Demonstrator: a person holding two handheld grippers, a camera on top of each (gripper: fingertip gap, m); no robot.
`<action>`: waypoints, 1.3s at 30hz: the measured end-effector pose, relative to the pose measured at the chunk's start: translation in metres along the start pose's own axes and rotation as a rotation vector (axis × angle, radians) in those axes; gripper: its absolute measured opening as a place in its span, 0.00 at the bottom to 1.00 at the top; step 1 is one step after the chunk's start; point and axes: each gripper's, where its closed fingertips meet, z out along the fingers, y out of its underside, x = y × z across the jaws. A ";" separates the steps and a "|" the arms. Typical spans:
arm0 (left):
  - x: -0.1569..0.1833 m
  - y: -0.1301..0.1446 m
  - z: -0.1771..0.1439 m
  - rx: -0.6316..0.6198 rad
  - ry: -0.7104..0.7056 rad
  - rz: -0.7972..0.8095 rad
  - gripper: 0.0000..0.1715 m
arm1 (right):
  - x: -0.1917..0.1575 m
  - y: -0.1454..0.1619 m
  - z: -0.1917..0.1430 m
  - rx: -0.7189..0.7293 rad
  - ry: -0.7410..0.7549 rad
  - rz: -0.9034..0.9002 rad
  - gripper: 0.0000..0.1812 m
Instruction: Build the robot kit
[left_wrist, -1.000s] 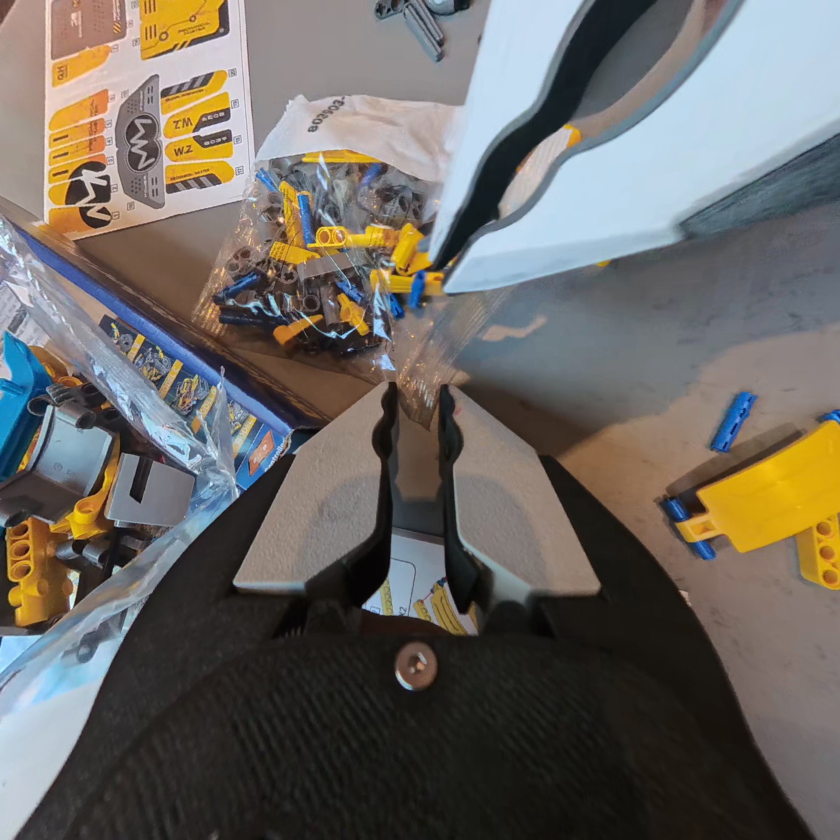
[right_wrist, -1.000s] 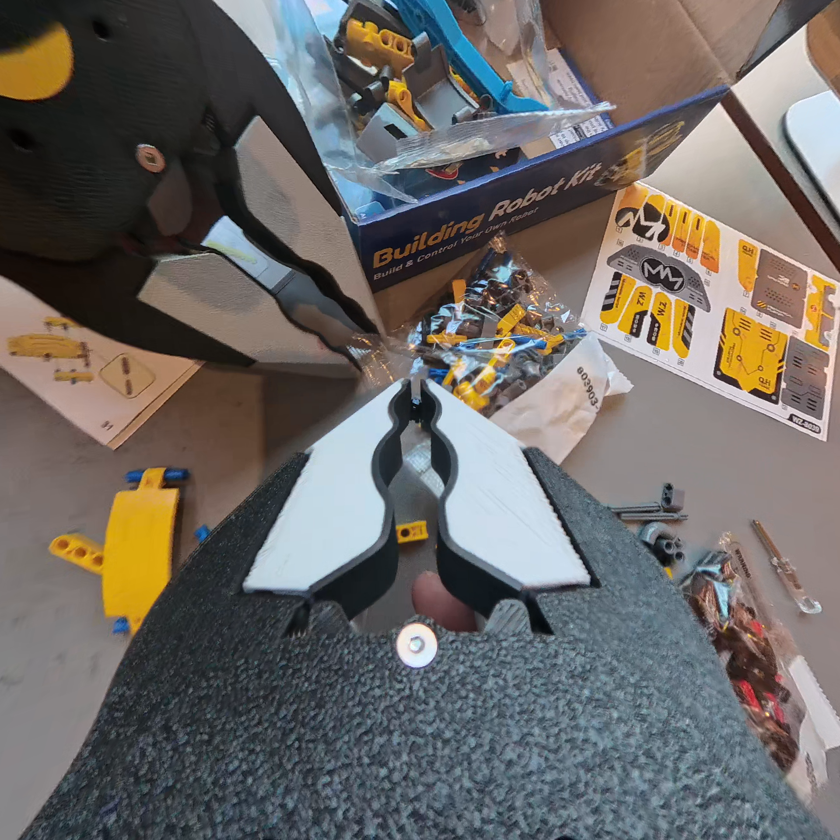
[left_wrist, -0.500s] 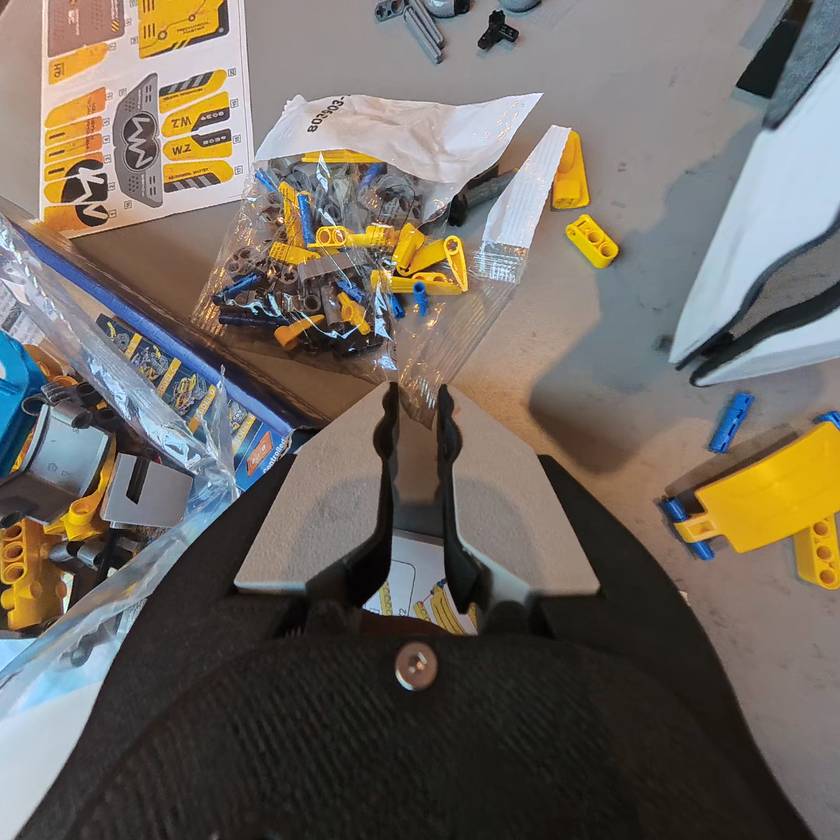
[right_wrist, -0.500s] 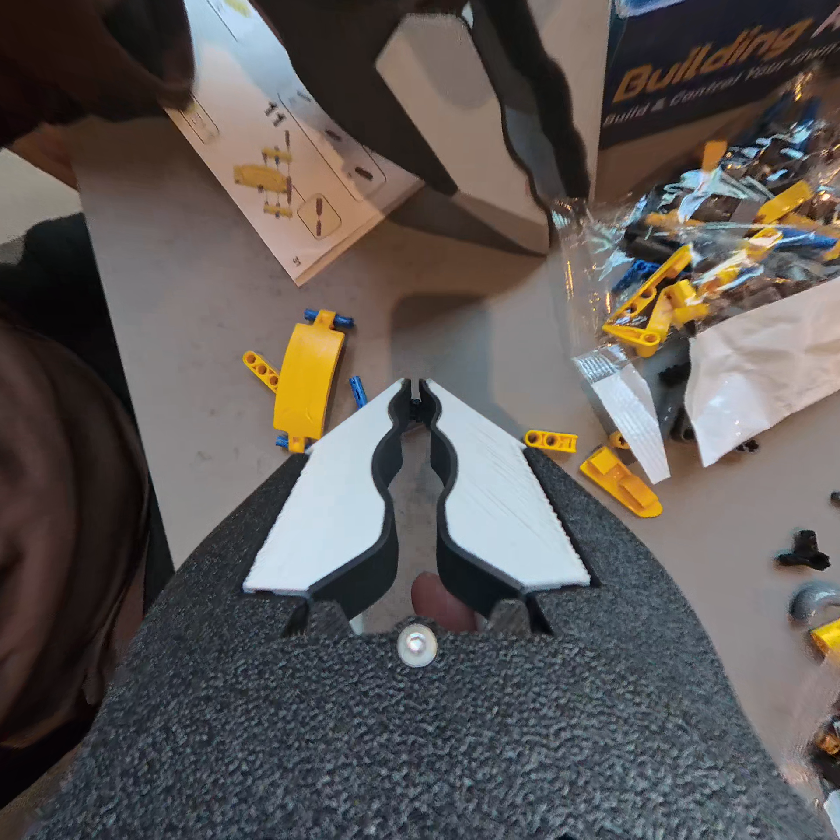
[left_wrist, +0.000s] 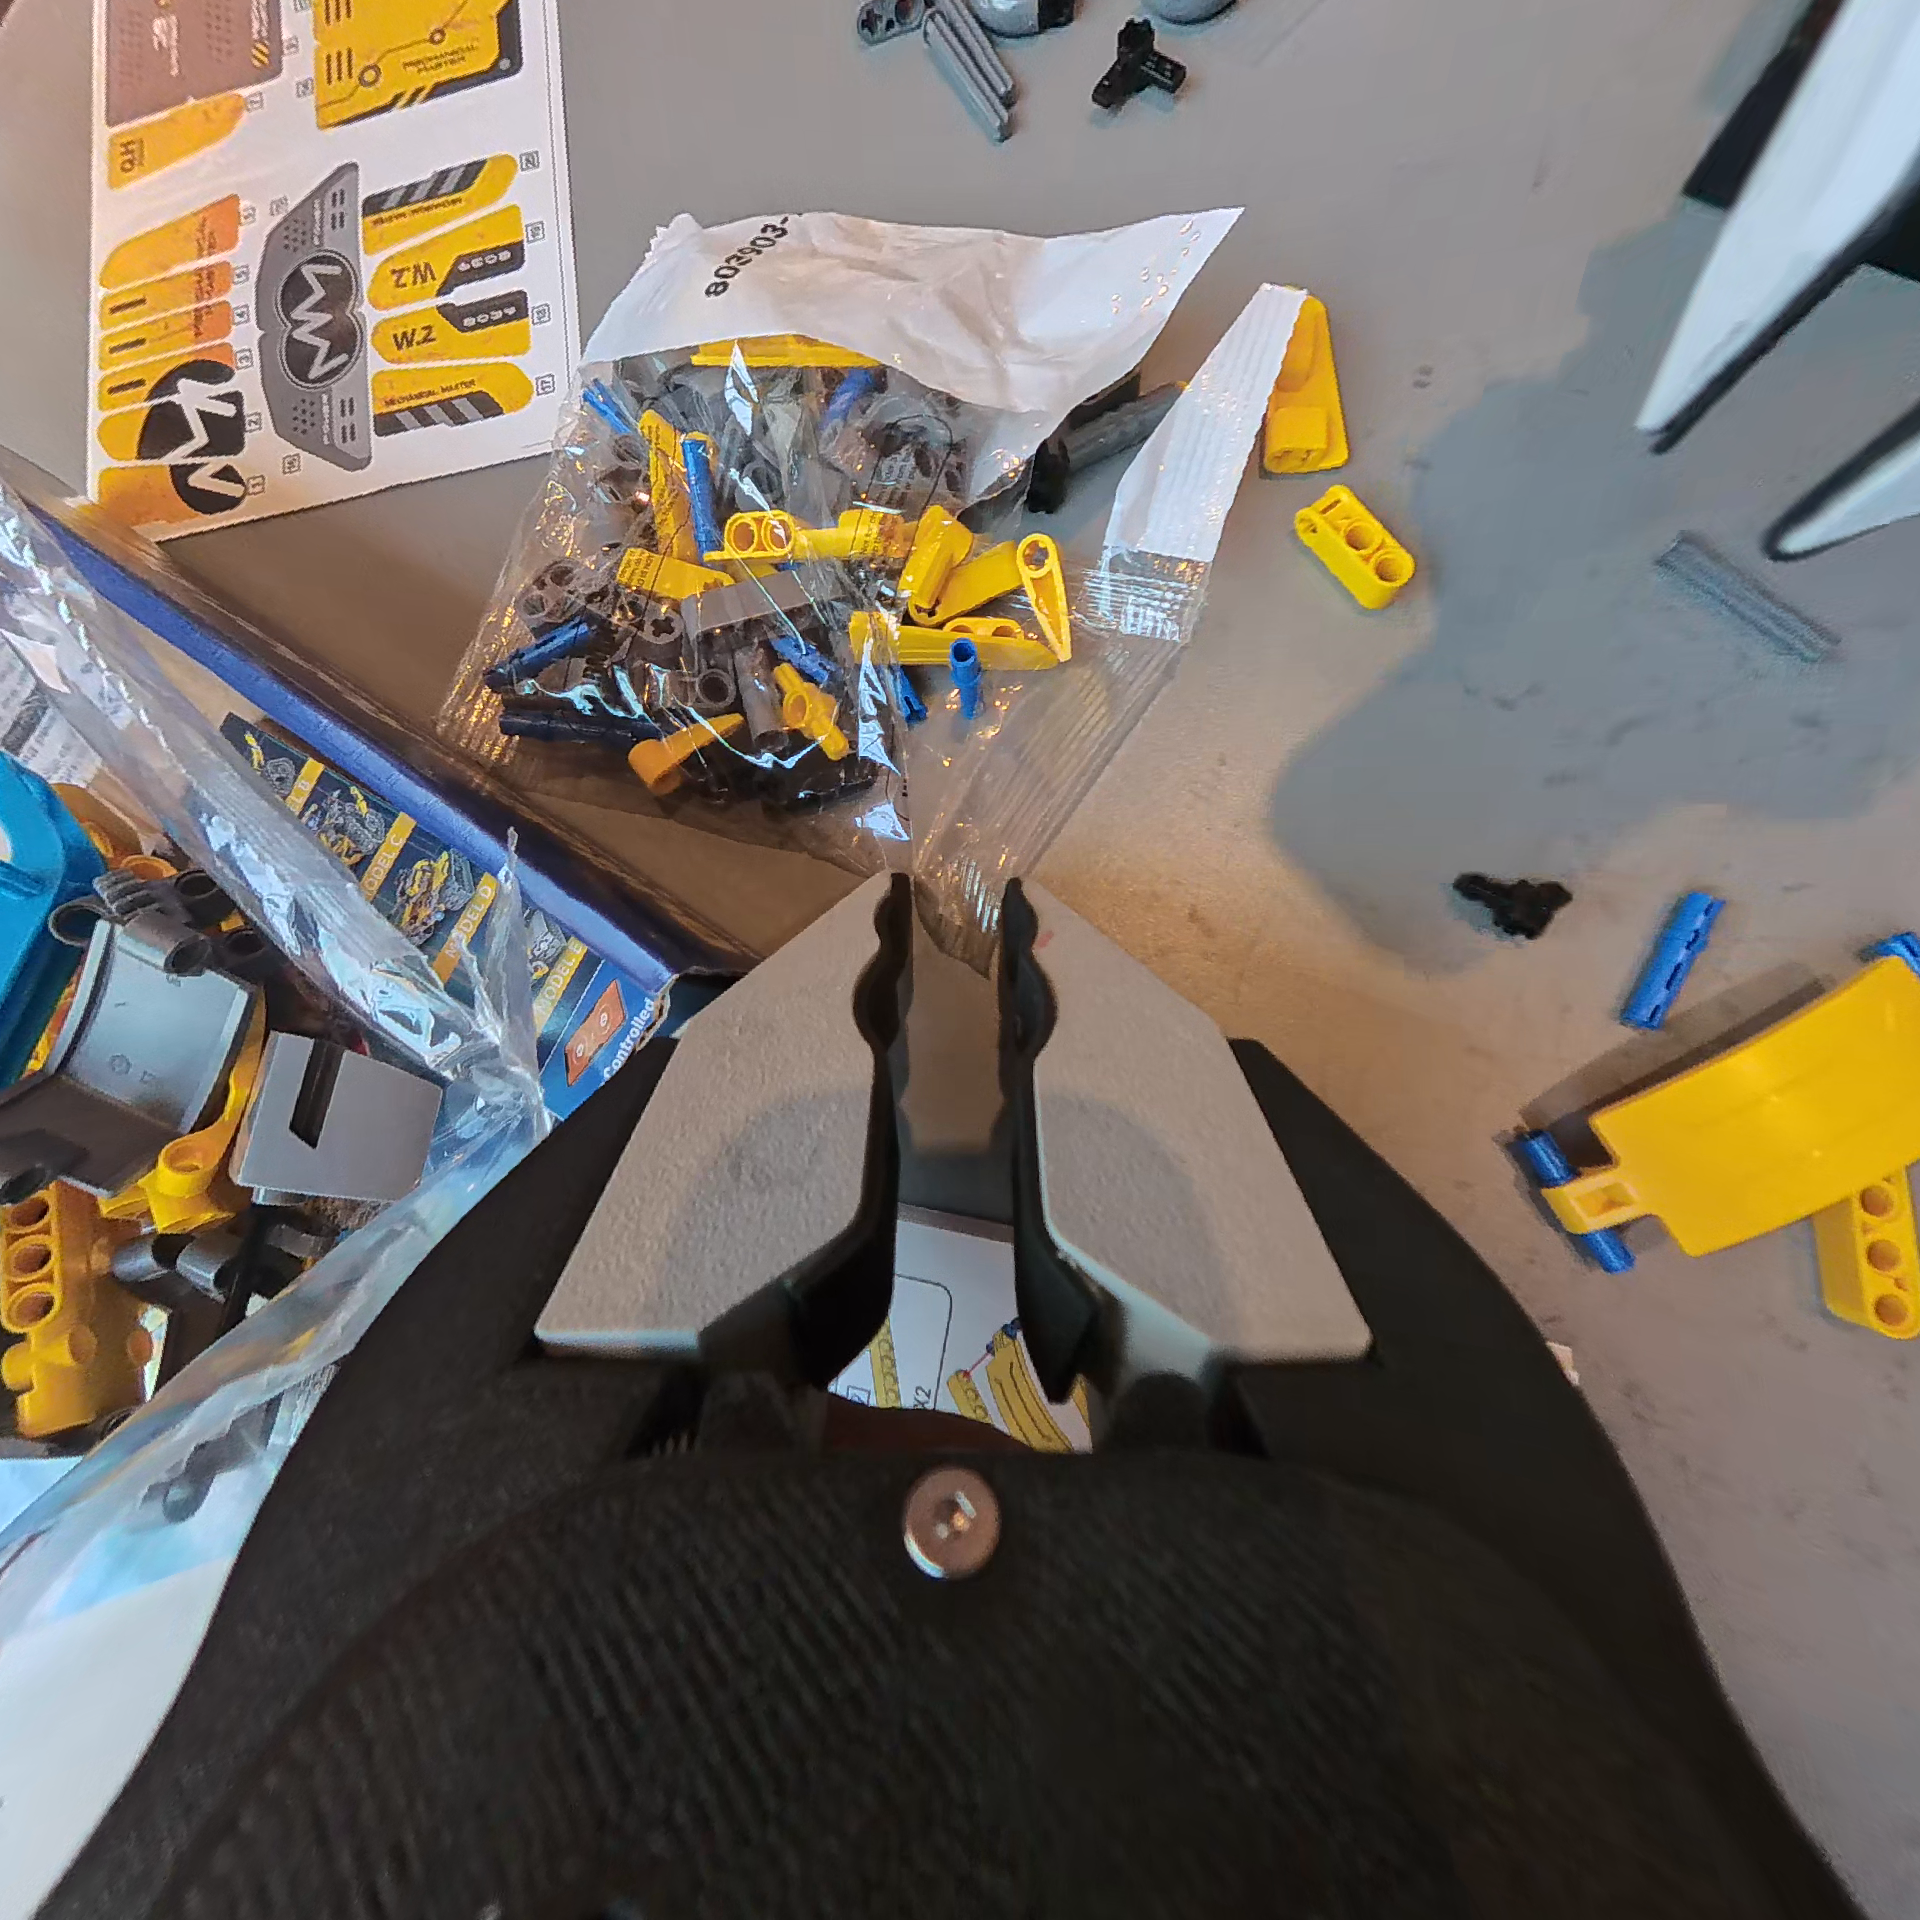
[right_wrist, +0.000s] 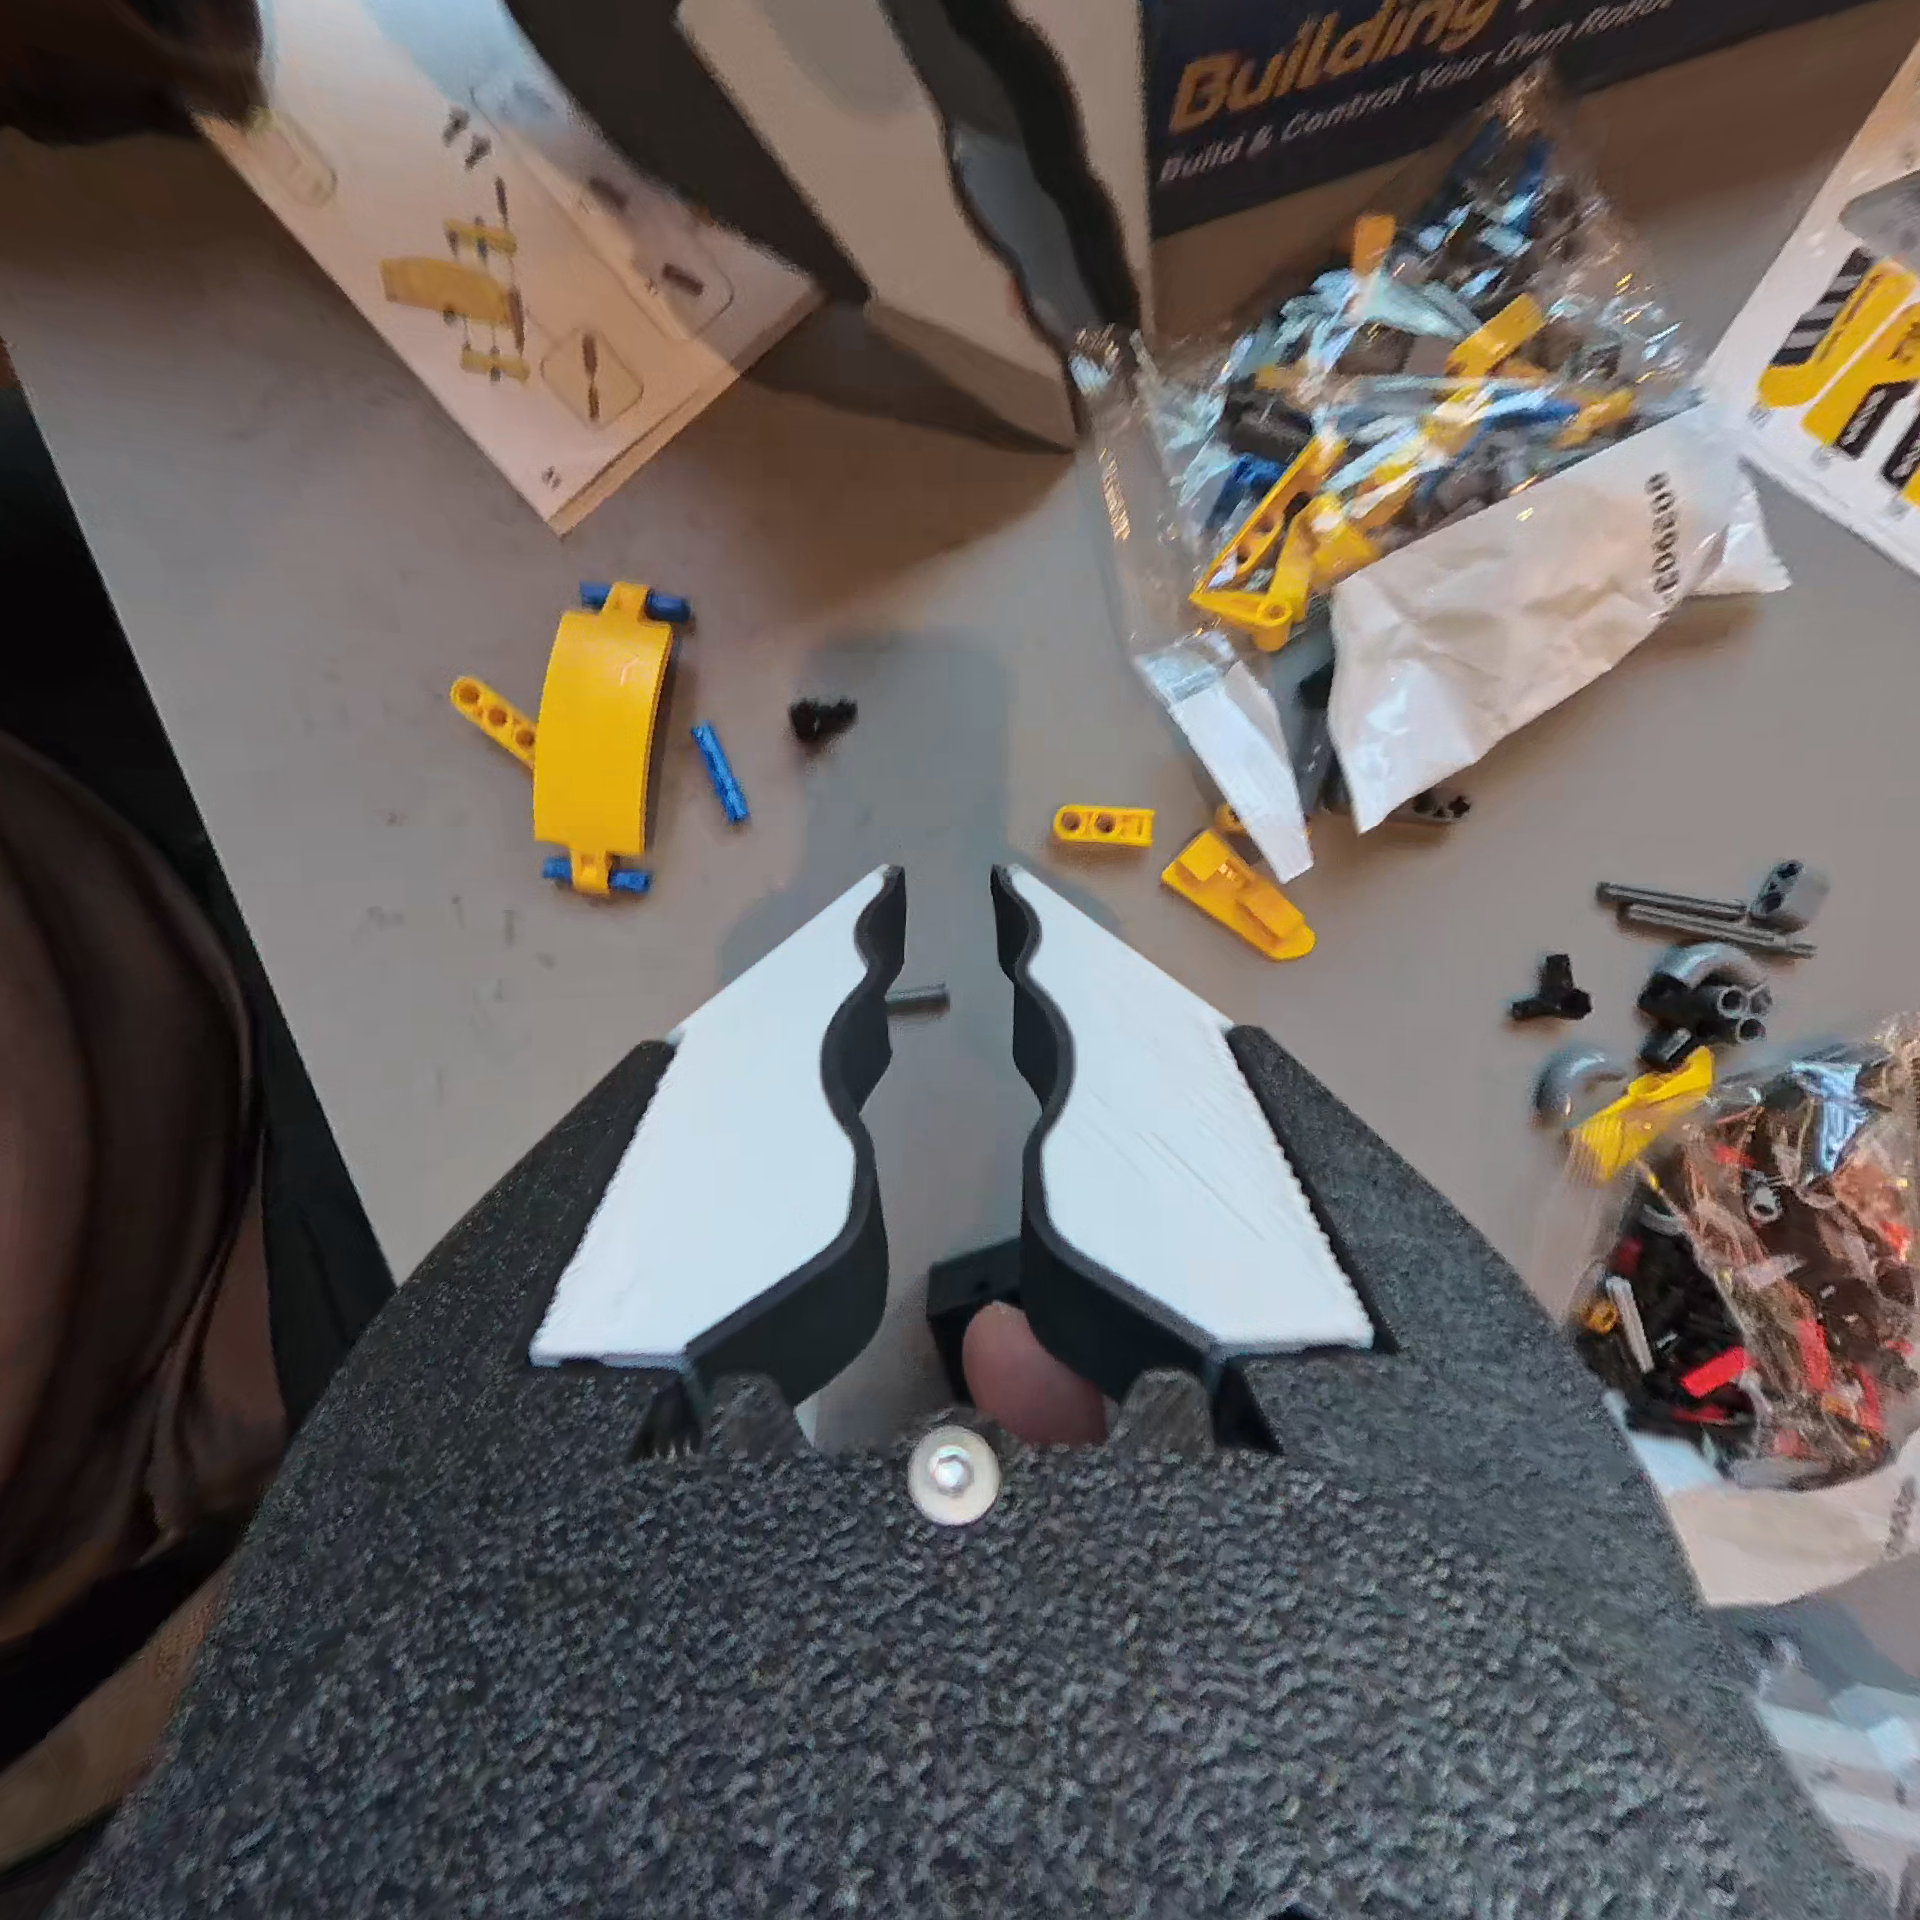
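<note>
My left gripper (left_wrist: 954, 899) stands with its jaws a narrow gap apart. The open corner of a clear plastic bag (left_wrist: 748, 623) of yellow, blue and grey building pieces lies between its tips. My right gripper (right_wrist: 948, 883) is slightly open and empty above the grey table. A small grey pin (right_wrist: 920, 995) lies under its left finger. A black connector (right_wrist: 823, 717) lies just ahead of it and also shows in the left wrist view (left_wrist: 1512, 902). A yellow curved panel (right_wrist: 603, 727) with blue pins lies to the right gripper's left. The bag (right_wrist: 1403, 416) is ahead right.
A blue kit box (left_wrist: 436, 831) holding bagged parts is at the left. A sticker sheet (left_wrist: 312, 260) lies behind the bag. A booklet (right_wrist: 499, 260), loose yellow pieces (right_wrist: 1236, 904), grey axles (right_wrist: 1704, 914) and a second bag (right_wrist: 1766, 1299) lie around. A sleeve (right_wrist: 104, 1143) is at the table edge. My hands' fingertips stand some 12 centimetres from each other. My right tips are roughly 6 centimetres from the black connector (right_wrist: 823, 717). My left wrist view (left_wrist: 1516, 900) looks at it from another angle.
My right gripper pulled back from the bag towards the near table edge, then opened. A black connector and a grey pin now lie on the table. The left gripper stayed put.
</note>
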 end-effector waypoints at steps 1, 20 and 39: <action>0.000 0.000 0.000 0.000 0.001 -0.001 0.08 | -0.003 0.008 -0.001 -0.043 -0.001 -0.022 0.09; -0.001 0.001 0.000 -0.001 0.003 -0.005 0.08 | -0.018 0.067 0.006 -0.371 0.015 -0.154 0.15; 0.000 -0.001 0.001 0.004 0.002 -0.001 0.07 | 0.059 -0.064 0.038 0.208 0.323 0.103 0.06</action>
